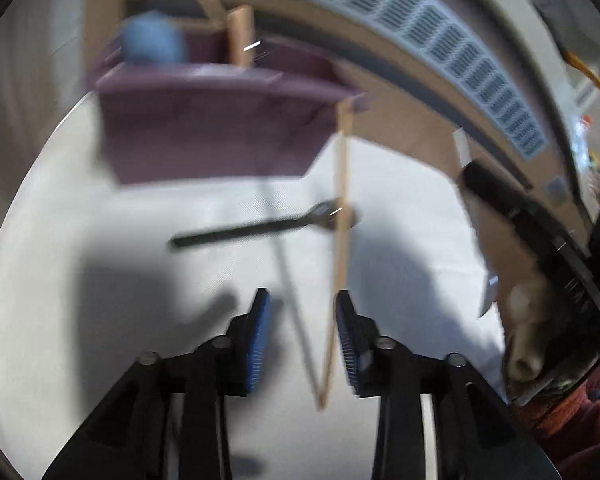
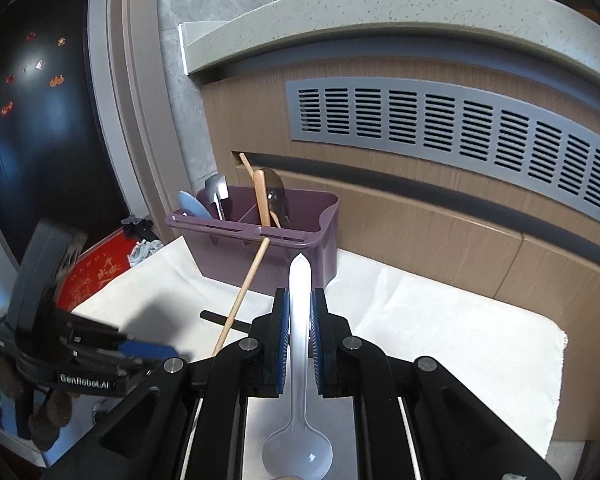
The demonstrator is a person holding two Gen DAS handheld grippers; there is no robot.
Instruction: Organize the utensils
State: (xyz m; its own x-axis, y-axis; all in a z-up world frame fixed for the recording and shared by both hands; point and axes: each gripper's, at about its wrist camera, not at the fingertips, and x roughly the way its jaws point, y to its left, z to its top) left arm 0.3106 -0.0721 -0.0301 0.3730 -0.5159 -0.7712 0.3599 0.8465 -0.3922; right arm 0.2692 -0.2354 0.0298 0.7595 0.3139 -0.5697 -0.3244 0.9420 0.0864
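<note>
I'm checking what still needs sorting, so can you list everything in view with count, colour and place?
caddy: one, purple, on the cloth by the wooden panel
cloth: one, white, covering the table
chopstick: one, light wood, top leaning on the caddy's front rim, lower end on the cloth
fork: one, black, lying flat on the cloth
clear spoon: one, see-through, handle between the right gripper's pads
utensils standing in the caddy: a pale blue spoon, a metal ladle, a wooden one, a dark spoon
left gripper: black with blue pads, open around the chopstick's lower end
right gripper: black with blue pads, shut on the clear spoon
</note>
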